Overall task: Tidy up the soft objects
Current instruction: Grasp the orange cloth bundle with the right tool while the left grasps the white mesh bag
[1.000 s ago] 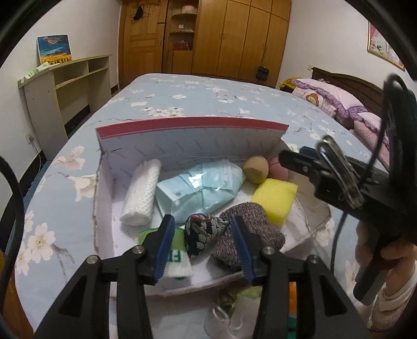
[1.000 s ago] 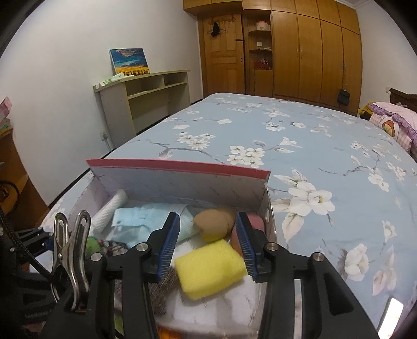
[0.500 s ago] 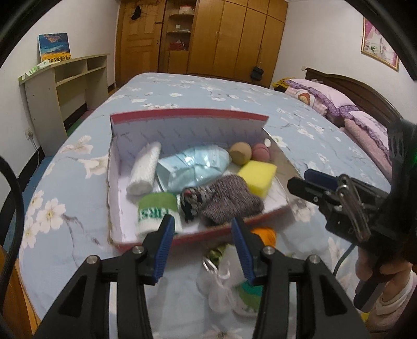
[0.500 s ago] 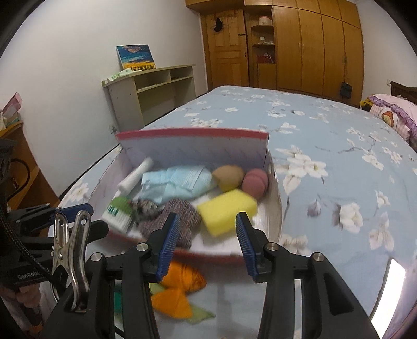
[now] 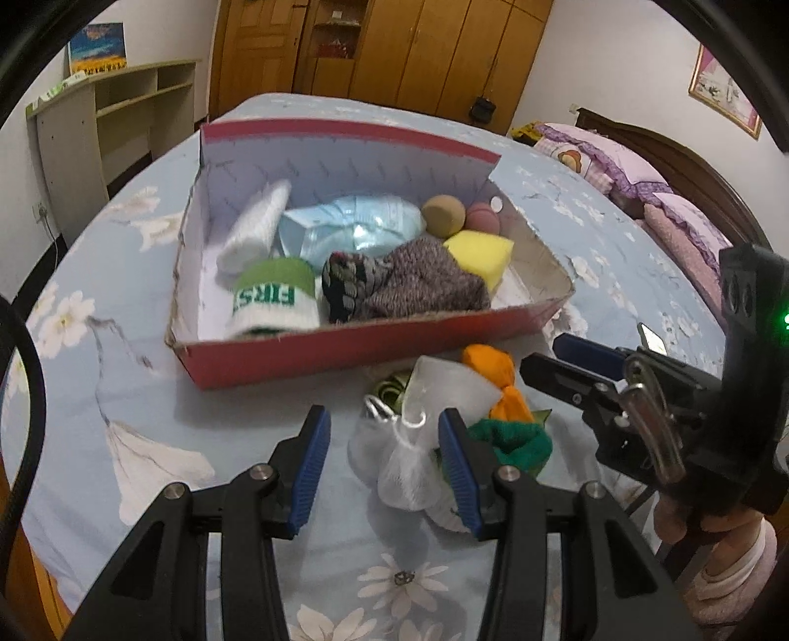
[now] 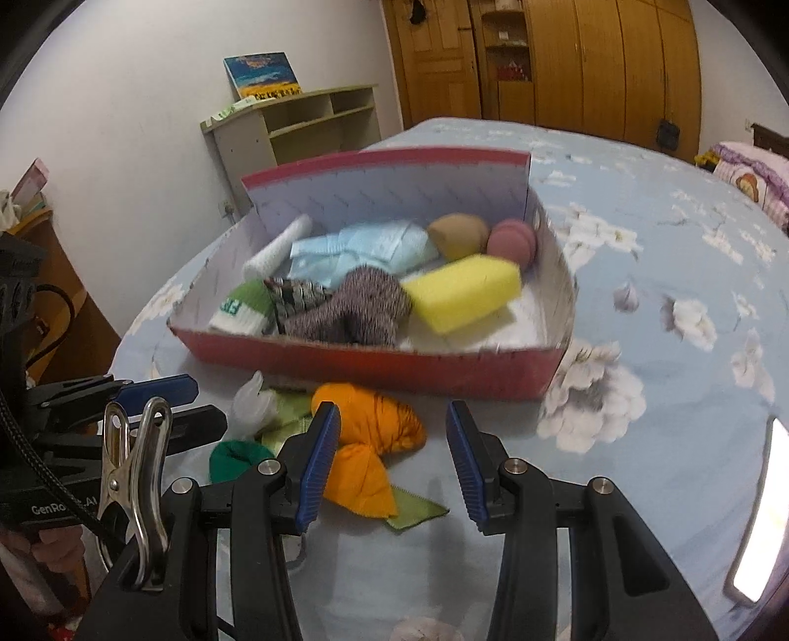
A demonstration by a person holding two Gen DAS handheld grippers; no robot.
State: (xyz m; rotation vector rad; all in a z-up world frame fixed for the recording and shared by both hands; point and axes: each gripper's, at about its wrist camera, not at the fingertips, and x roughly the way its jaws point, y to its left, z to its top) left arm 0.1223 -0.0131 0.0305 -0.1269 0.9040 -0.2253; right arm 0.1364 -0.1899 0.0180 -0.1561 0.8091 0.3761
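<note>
A red cardboard box [image 5: 345, 133] [image 6: 394, 158] lies on the flowered bed. It holds a yellow sponge [image 5: 478, 251], two balls, a blue mask pack [image 5: 345, 227], a white roll, a knitted sock [image 5: 424, 286] and a green-and-white sock [image 5: 276, 296]. A loose pile lies in front of it: a white mesh pouch [image 5: 394, 444], an orange cloth [image 5: 488, 365] [image 6: 375, 419] and a green sock [image 5: 513, 439] [image 6: 236, 458]. My left gripper [image 5: 384, 458] hangs open over the mesh pouch. Above the orange cloth, my right gripper [image 6: 392, 458] is open and empty.
A pale shelf unit [image 5: 113, 113] stands left of the bed and wooden wardrobes [image 5: 419, 44] at the far wall. Pillows [image 5: 616, 162] lie at the right. A light green cloth [image 6: 419, 513] pokes out under the orange one. A bright flat object [image 6: 759, 513] lies at the right edge.
Both grippers have drawn back from over the box toward its near side and sunk lower. The loose pile in front of the box has come into view under them.
</note>
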